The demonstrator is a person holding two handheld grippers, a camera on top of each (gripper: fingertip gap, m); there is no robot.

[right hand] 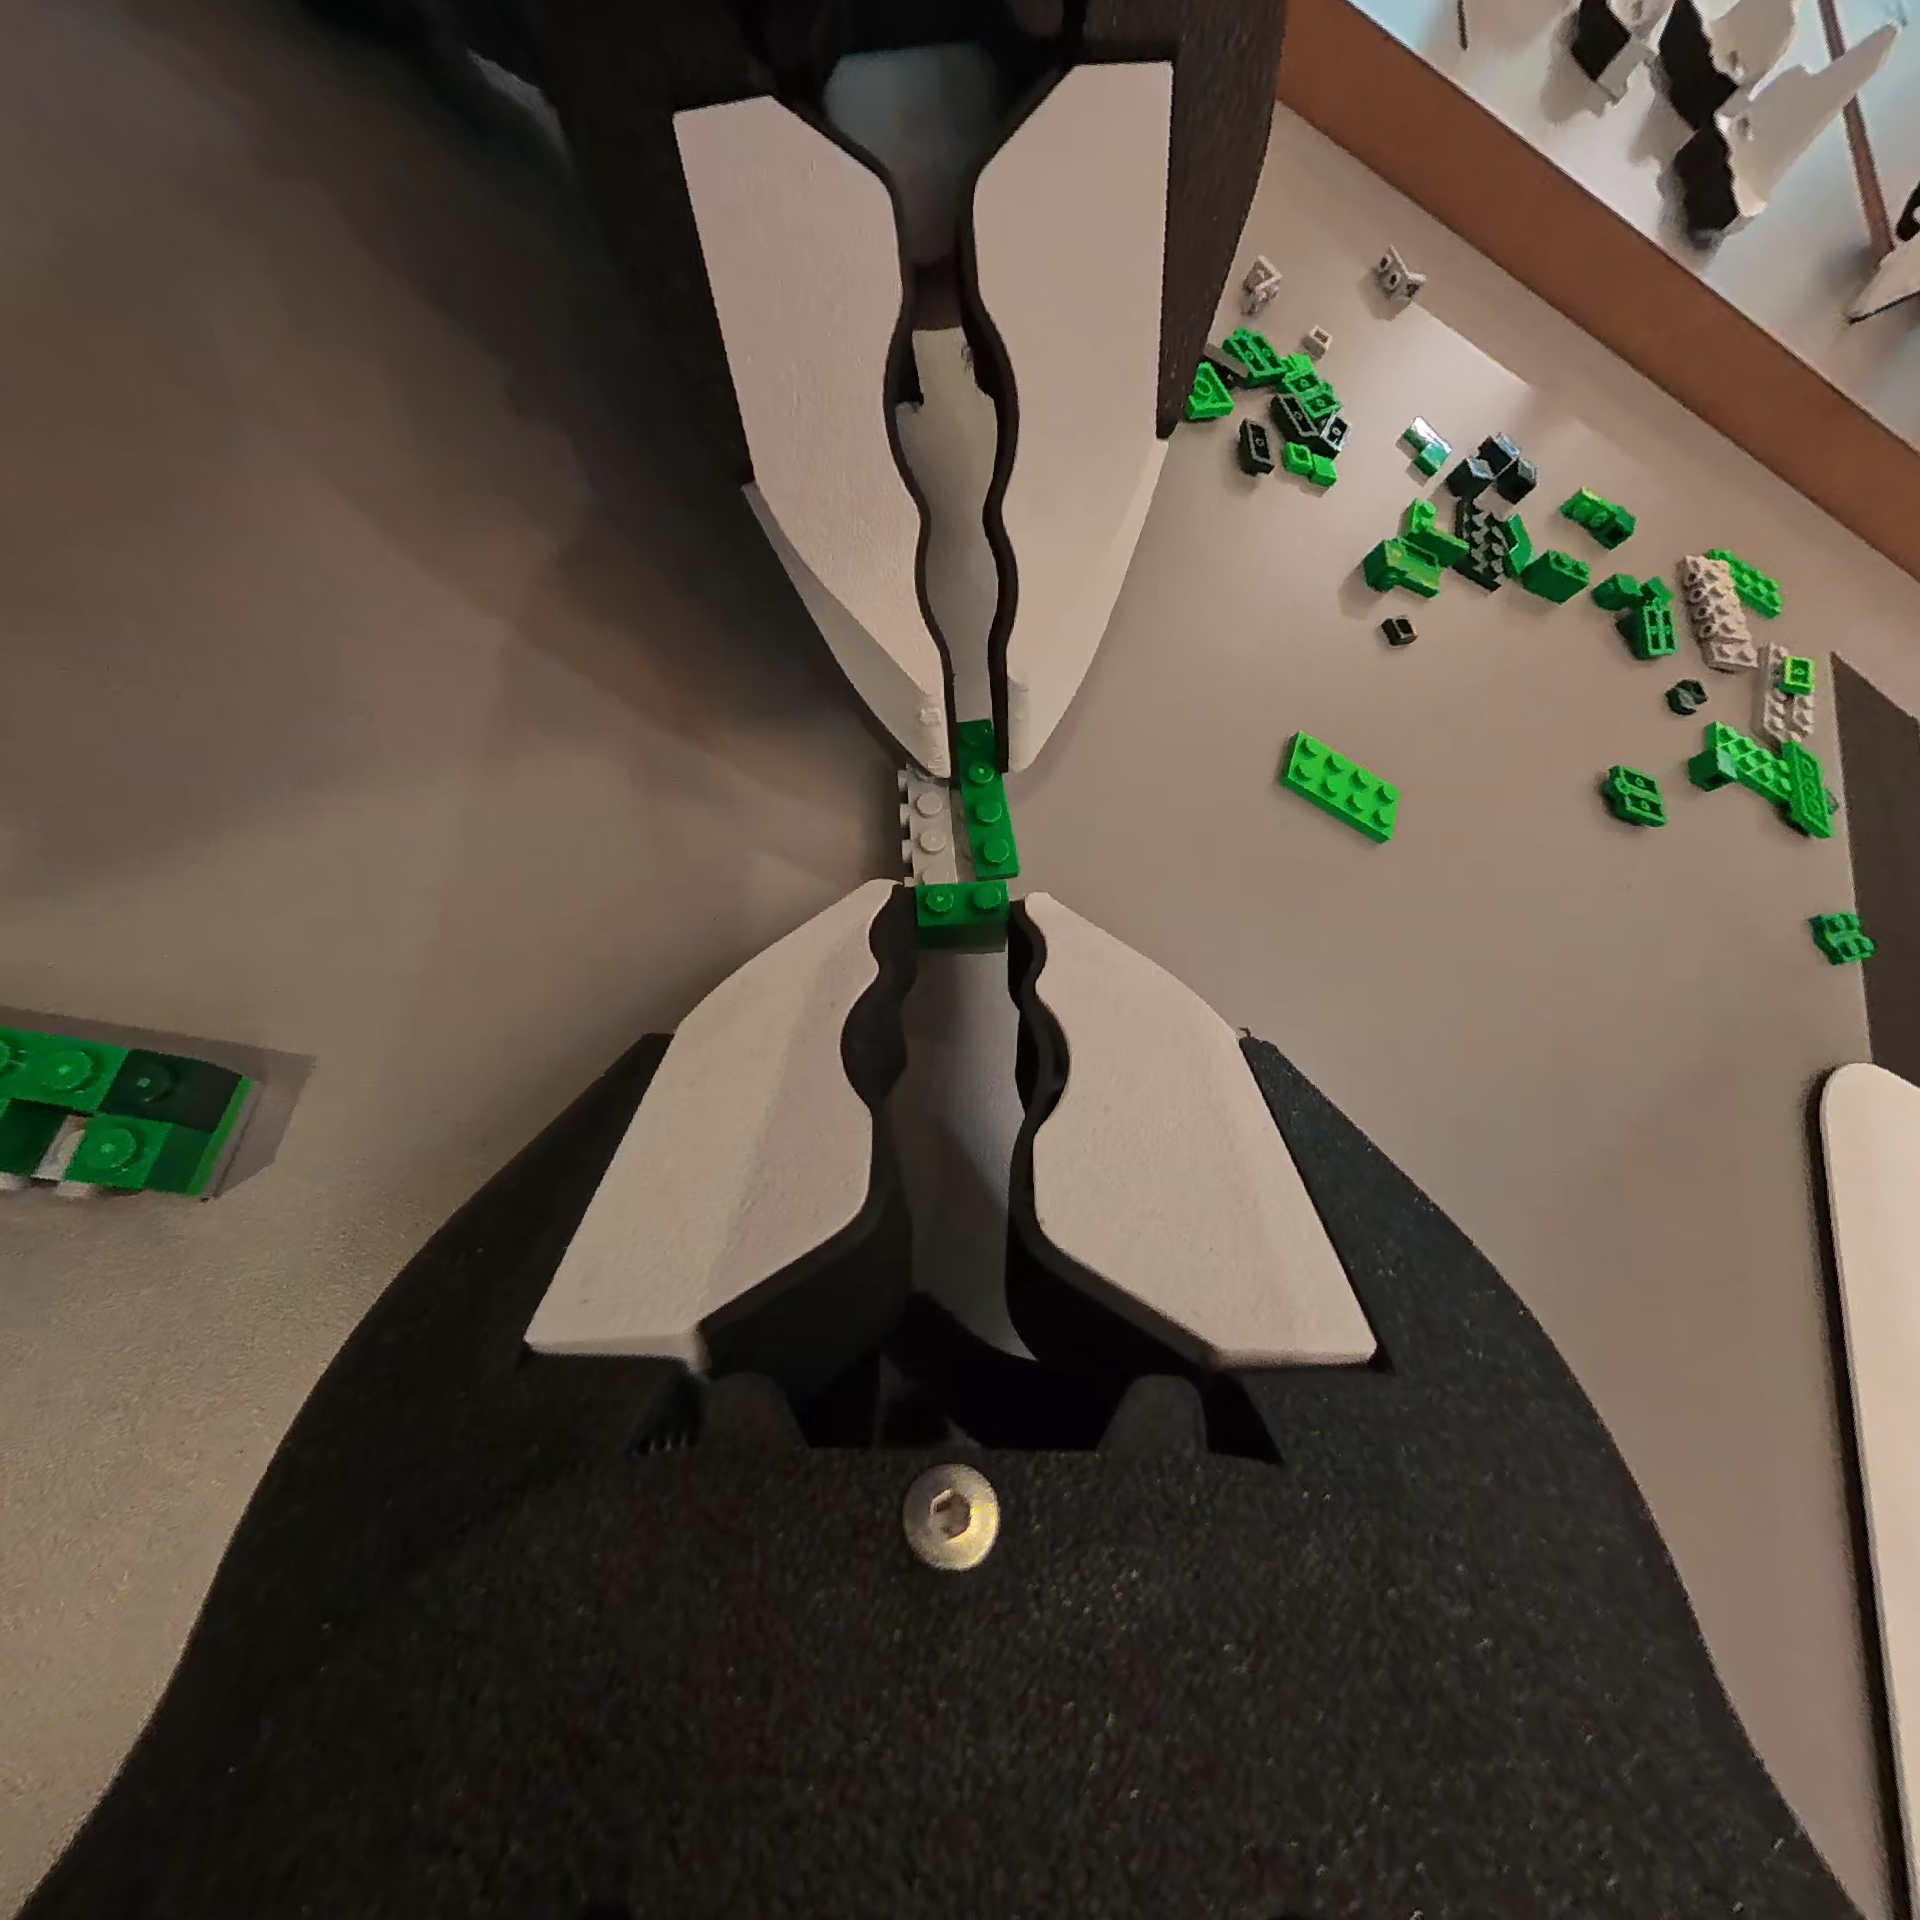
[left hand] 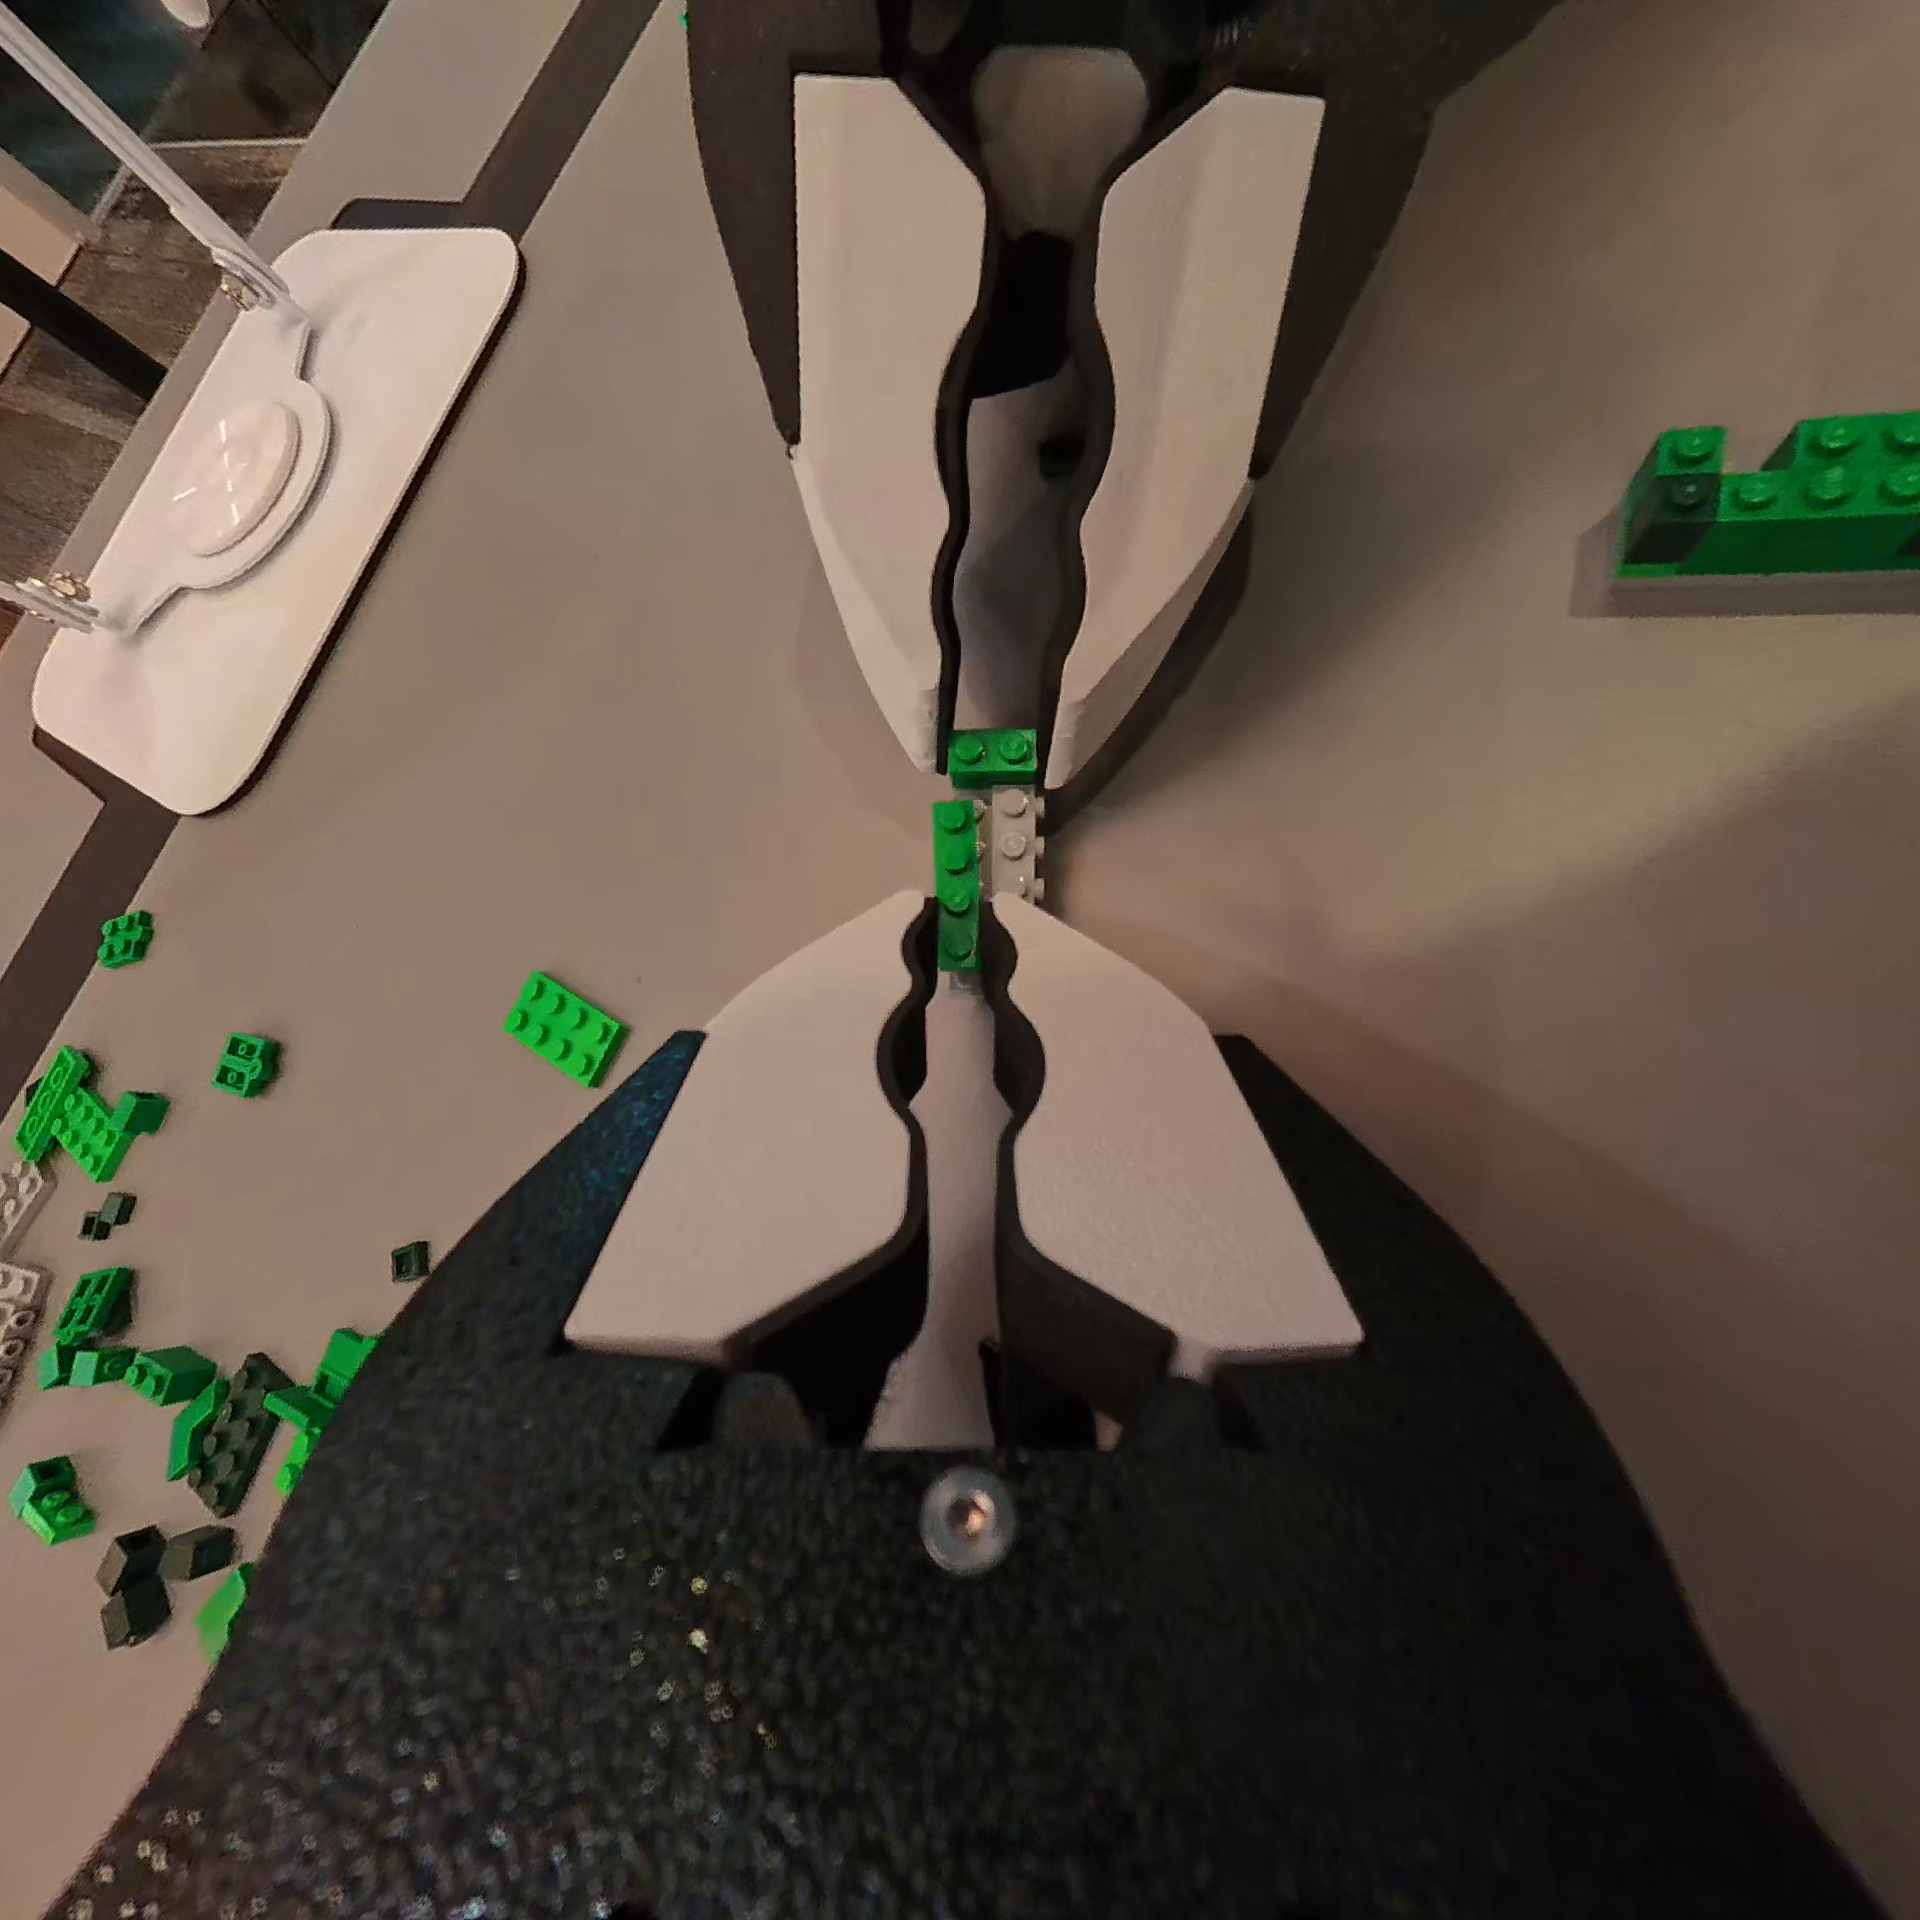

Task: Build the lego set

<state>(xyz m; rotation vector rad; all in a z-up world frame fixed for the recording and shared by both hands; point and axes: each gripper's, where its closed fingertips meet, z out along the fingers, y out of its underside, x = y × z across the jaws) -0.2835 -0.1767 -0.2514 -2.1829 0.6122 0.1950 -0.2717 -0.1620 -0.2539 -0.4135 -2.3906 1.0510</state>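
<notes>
The left tongs [left hand: 961, 951], white-faced fingers on a black textured body, are closed on the near end of a long narrow bright-green studded plate [left hand: 956, 883], which lies alongside a light-grey studded plate [left hand: 1016, 850]; whether the two plates are already joined cannot be told. Facing them tip to tip, the right tongs [right hand: 961, 920] are closed on a short two-stud bright-green brick [right hand: 961, 912], held crosswise at the far end of the long plate and just touching it or very near it. This small held assembly sits above the plain grey worktop [left hand: 1455, 1039], between the two pairs of tongs. Well apart on the worktop stands a partly built green stepped block structure with dark-green bricks on a grey base [left hand: 1787, 509]. On the opposite side lies a flat bright-green two-by-four studded plate [left hand: 566, 1029], apart from the rest, and beyond it a scattered heap of loose green, dark-green and grey pieces [right hand: 1558, 582]. A white rounded-corner pad carrying a clear stand [left hand: 281, 499] rests near the worktop edge.
</notes>
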